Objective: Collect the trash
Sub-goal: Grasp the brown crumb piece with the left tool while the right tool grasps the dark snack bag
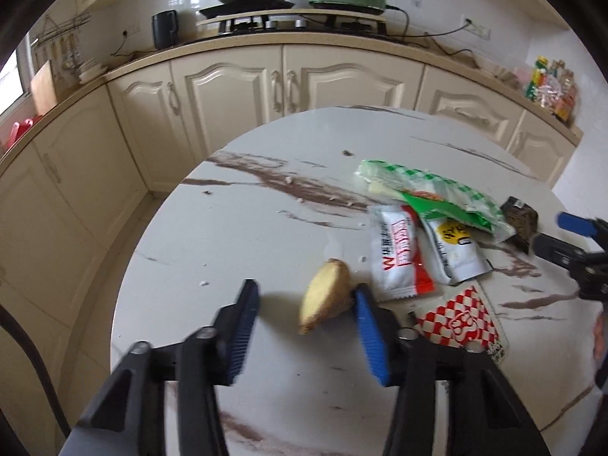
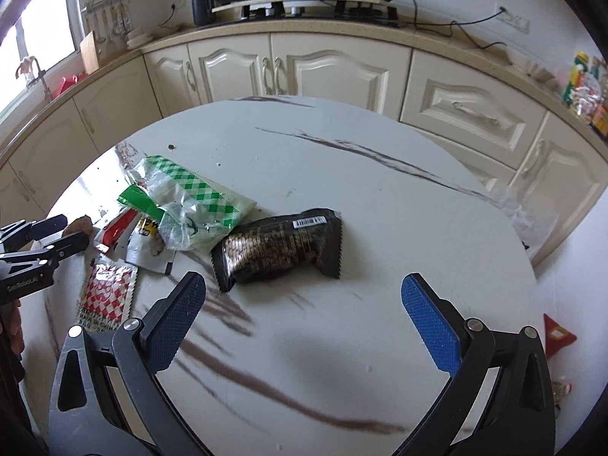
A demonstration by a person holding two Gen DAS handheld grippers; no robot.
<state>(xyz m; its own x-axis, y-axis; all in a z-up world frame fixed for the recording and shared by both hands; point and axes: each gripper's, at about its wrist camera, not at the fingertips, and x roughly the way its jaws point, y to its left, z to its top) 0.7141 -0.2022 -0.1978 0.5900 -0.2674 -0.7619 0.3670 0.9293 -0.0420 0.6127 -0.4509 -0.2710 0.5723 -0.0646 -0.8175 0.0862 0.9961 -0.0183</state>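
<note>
Two tools hovered over wrappers heaped on the worktop [image 2: 342, 174]. The left tool [image 1: 304, 315] stood open around a stiff scrap [image 1: 325, 296]; the right tool [image 2: 304, 304] gaped near a light, crinkly dark packet [image 2: 281, 247], best pinched mid-body.

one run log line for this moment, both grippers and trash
left gripper: open, peel scrap between pads | right gripper: open, empty, near dark wrapper | wrappers on round table
</note>
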